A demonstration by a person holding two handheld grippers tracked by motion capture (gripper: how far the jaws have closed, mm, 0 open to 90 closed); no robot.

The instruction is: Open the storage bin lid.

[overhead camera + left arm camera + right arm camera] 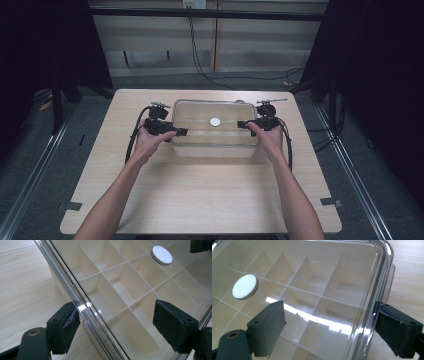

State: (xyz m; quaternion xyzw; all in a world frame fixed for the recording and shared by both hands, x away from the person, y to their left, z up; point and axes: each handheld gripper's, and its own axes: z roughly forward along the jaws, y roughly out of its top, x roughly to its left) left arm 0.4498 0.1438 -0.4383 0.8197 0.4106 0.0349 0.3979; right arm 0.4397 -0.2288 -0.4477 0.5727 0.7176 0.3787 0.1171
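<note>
Two tongs [183, 132] [241, 124] open, straddling box [215, 145] ends, long axis left-right.

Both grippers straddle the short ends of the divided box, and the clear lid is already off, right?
Not quite: the clear lid is on the divided box, its white round knob on top, as both gripper views show. The left gripper and right gripper do straddle the ends.

box [215, 145] sits mid-worktop [200, 195], toward the far edge | lid [140, 290] on top of it | round disc [215, 121] on the lid, about centre | left gripper [172, 131] at box's left end, right gripper [246, 124] at its right end
</note>
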